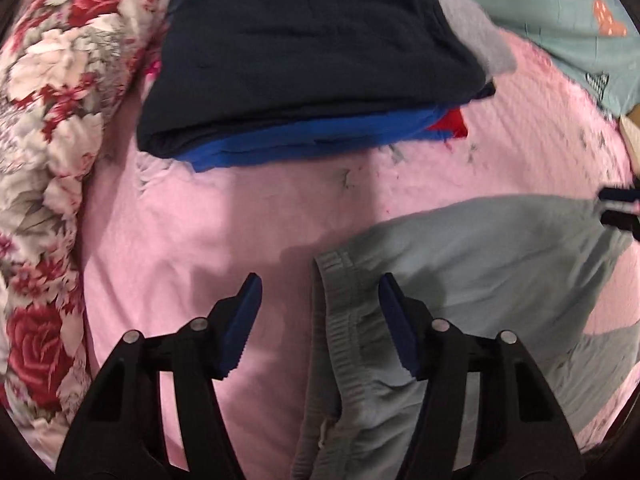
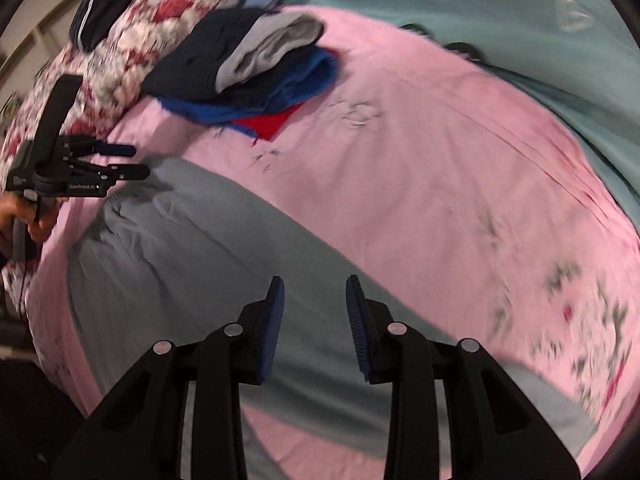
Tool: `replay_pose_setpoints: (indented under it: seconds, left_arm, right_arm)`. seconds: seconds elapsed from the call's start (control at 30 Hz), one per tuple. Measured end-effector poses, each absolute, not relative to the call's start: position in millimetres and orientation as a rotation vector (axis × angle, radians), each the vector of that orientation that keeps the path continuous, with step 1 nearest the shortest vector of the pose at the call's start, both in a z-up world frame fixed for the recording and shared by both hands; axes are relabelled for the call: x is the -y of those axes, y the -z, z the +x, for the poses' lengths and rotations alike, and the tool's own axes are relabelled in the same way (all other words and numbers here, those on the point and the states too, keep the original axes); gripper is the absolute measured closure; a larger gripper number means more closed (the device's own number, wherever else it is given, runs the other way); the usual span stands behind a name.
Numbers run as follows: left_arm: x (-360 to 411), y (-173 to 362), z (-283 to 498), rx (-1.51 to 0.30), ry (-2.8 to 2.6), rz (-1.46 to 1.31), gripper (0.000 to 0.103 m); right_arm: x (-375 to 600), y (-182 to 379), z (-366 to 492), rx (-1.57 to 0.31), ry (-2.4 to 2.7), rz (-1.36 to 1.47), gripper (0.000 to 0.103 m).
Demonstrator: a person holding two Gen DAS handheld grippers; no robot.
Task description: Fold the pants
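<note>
Grey pants lie spread on a pink bedsheet. Their elastic waistband runs up between the blue pads of my left gripper. The pads stand apart on either side of it and do not press it. In the right wrist view the pants stretch from the waist at the left down to a leg at the lower right. My right gripper hovers over that leg, open, with nothing pinched. The left gripper shows at the waist end, held by a hand. The right gripper peeks in at the left wrist view's right edge.
A stack of folded clothes, dark navy over blue and red, sits at the back of the bed. A floral quilt is bunched along the left side. A teal blanket covers the far side.
</note>
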State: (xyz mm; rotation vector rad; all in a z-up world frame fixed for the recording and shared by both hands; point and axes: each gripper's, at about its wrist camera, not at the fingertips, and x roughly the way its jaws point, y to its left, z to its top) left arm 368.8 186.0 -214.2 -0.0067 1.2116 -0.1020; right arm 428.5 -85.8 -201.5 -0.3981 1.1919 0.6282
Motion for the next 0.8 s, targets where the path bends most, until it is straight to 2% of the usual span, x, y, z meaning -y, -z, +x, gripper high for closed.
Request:
replay_pose_setpoints:
  seconds: [0.13,0.17,0.2,0.23,0.27,0.3,0.37,0.5,0.57,0.63,0.7,0.73,0.77,0.8]
  left_arm:
    - [-186.6,226.7,377.1,-1.224,0.117,0.002,0.041]
    - [-185.6,226.6,379.4,-1.212,0.124,0.012,0.044]
    - [-185.0,226.4,381.1,-1.203,0.128,0.019,0.055]
    - [-184.3,226.3,383.5,-1.193,0.129,0.026,0.060]
    - [-182.6,226.0,385.7,-1.187,0.132,0.025,0.071]
    - [-182.2,224.6,387.4,-1.175,0.133,0.015,0.077]
    - [-183.7,222.5,389.0,-1.154,0.119,-0.001,0.083]
    - [-201.0,210.7,384.3,-1.082,0.044,-0.029,0.083]
    - [-207.6,209.8,385.3,-1.065,0.017,-0.058,0.083]
    - [-208.3,217.5,388.1,-1.095,0.020,-0.046,0.077]
    - [-209.0,217.7,387.0,-1.104,-0.014,0.027,0.046]
    - [-209.6,212.4,385.8,-1.084,-0.032,0.052,0.042]
    - [-213.1,206.5,385.0,-1.068,-0.026,0.048,0.037]
    - [-216.8,201.5,385.6,-1.063,-0.013,0.034,0.033]
  right_arm:
    - [67.4,233.5,443.9,-1.249,-0.712,-0.538,0.071]
    - [63.3,240.4,444.1,-1.251,-0.736,-0.574,0.071]
    - [62.0,242.7,442.1,-1.230,-0.746,-0.600,0.072]
    - [59.4,242.6,440.3,-1.204,-0.755,-0.631,0.084]
    - [57.6,242.1,440.0,-1.198,-0.761,-0.648,0.097]
    - [57.1,239.5,441.1,-1.197,-0.772,-0.638,0.103]
    - [56.1,228.7,445.4,-1.139,-0.762,-0.625,0.103]
    - [57.0,209.2,462.2,-1.046,-0.702,-0.513,0.103]
    - [54.8,219.5,468.9,-1.069,-0.696,-0.511,0.102]
    - [53.1,234.0,471.8,-1.126,-0.678,-0.534,0.097]
    - [57.5,230.4,475.0,-1.147,-0.685,-0.483,0.095]
    - [61.8,224.9,477.3,-1.157,-0.696,-0.433,0.088]
    - [66.5,217.4,478.8,-1.156,-0.705,-0.391,0.068]
    - [69.4,210.7,479.2,-1.135,-0.707,-0.385,0.058]
